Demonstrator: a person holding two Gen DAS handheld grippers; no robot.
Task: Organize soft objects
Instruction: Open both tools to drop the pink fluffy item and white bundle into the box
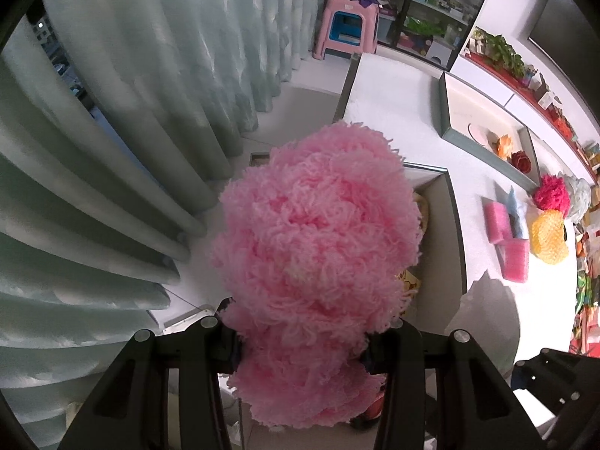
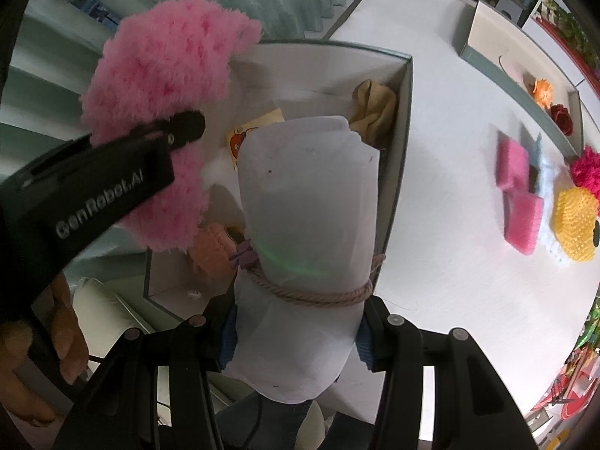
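Your left gripper [image 1: 300, 352] is clamped on a fluffy pink pom-pom [image 1: 315, 247], a shaggy ball of looped yarn that bulges out past both fingers and fills the middle of the left wrist view. Your right gripper [image 2: 296, 337] is closed on a rolled white cloth [image 2: 307, 202], tied round with a tan cord [image 2: 318, 294] just above the blue pads [image 2: 363, 348]; the roll points down at the open grey box [image 2: 407, 112].

The pom-pom hangs over the near left corner of that box, beside the roll. Inside the box lie a crumpled tan cloth [image 2: 375, 107] against the right wall, an orange soft piece [image 2: 210, 247] low down and a printed cloth [image 2: 247, 135] partly under the roll.

To the right of the box the white tabletop [image 2: 450, 187] lies bare as far as the pink sponges [image 2: 519, 195] and the yellow knitted piece [image 2: 573, 221]. A second tray [image 2: 525, 86] sits beyond, near the far edge. Curtains [image 1: 131, 112] hang close on the left side.

The pom-pom hides most of the box in the left wrist view, and the box floor under the roll cannot be seen. The sponges are blurred
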